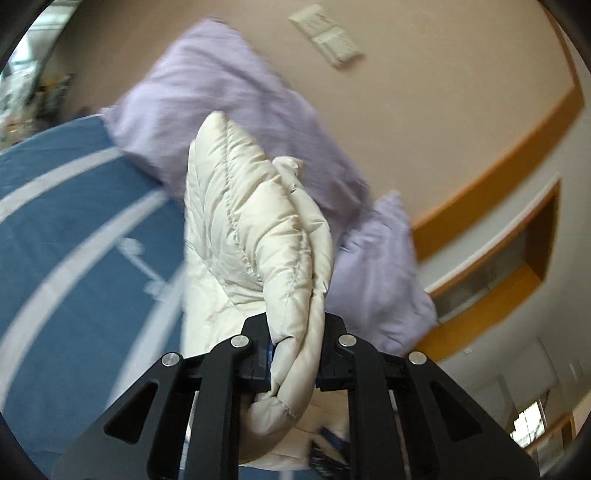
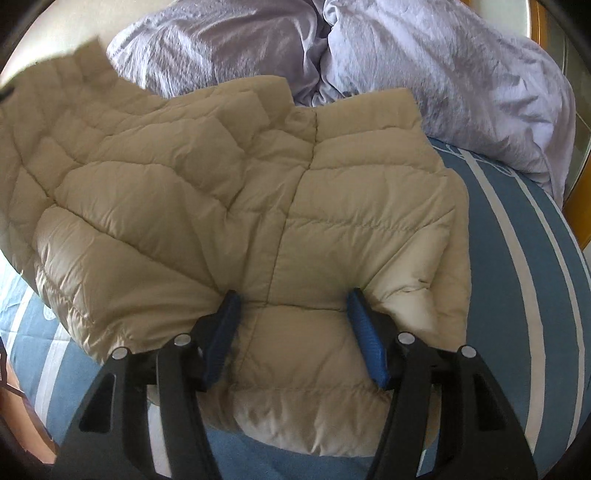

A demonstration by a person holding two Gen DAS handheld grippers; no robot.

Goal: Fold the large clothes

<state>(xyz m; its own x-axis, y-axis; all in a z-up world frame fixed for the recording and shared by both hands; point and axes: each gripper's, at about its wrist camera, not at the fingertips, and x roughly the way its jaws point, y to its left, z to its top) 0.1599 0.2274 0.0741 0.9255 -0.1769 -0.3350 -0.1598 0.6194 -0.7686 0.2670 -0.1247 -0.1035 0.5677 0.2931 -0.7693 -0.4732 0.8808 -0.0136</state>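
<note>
A cream quilted down jacket (image 2: 229, 206) lies spread on a blue bed sheet with white stripes (image 2: 517, 280). My right gripper (image 2: 291, 306) is open, its blue-padded fingers (image 2: 364, 332) pressing down on the jacket near its lower edge, one on each side of a seam. My left gripper (image 1: 295, 354) is shut on a bunched fold of the same jacket (image 1: 255, 236) and holds it lifted above the bed; the view is motion-blurred.
Lilac pillows (image 2: 424, 70) lie at the head of the bed, also in the left wrist view (image 1: 207, 99). Behind them is a beige wall with a wooden trim (image 1: 517, 147) and a wall switch panel (image 1: 325, 35).
</note>
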